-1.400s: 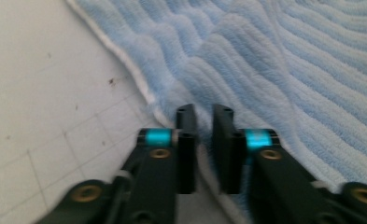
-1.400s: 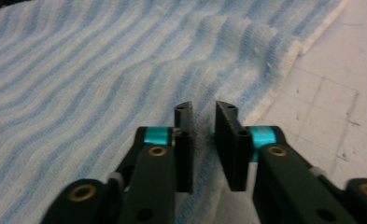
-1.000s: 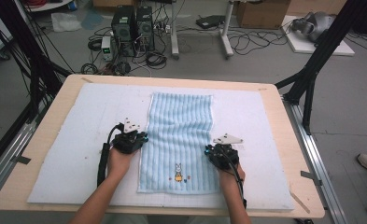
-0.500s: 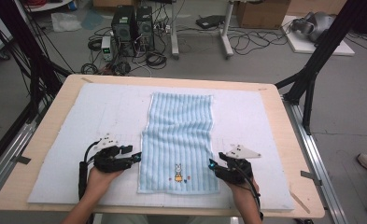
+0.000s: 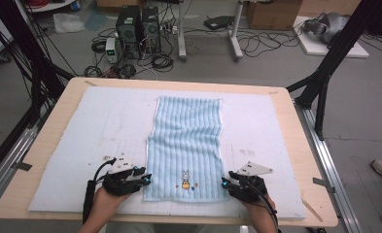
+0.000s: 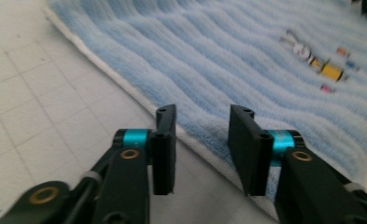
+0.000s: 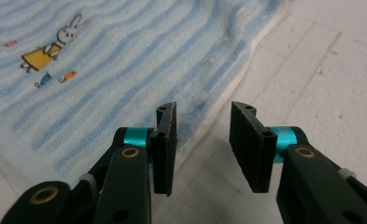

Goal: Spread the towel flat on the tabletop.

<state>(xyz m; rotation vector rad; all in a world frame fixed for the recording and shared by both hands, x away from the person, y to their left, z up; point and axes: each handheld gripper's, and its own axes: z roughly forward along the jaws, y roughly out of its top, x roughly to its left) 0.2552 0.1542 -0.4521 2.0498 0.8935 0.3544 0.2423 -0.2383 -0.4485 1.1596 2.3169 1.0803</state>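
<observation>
Lying flat and lengthwise on the white mat (image 5: 81, 145) that covers the tabletop (image 5: 57, 109), the blue striped towel (image 5: 186, 141) has its rabbit picture (image 5: 184, 178) at the near end, towards the person. The left gripper (image 5: 145, 177) sits just beside the towel's near left corner and the right gripper (image 5: 224, 183) just beside the near right corner, each pointing inward at its edge.

In the left gripper view the left gripper (image 6: 202, 116) has its fingers (image 6: 166, 140) partly spread, having just been closing; the towel's white hem runs under the gap, but nothing is pinched. The right gripper (image 7: 203, 116) matches it: fingers (image 7: 166, 140) partly spread, just been closing, set over the hem without gripping.

This looks like the approach to taking both near corners, probably to fold the towel away from the person. Next, each gripper would need to drop lower and slide one finger under the hem, then close firmly on the cloth alone, not the mat.
</observation>
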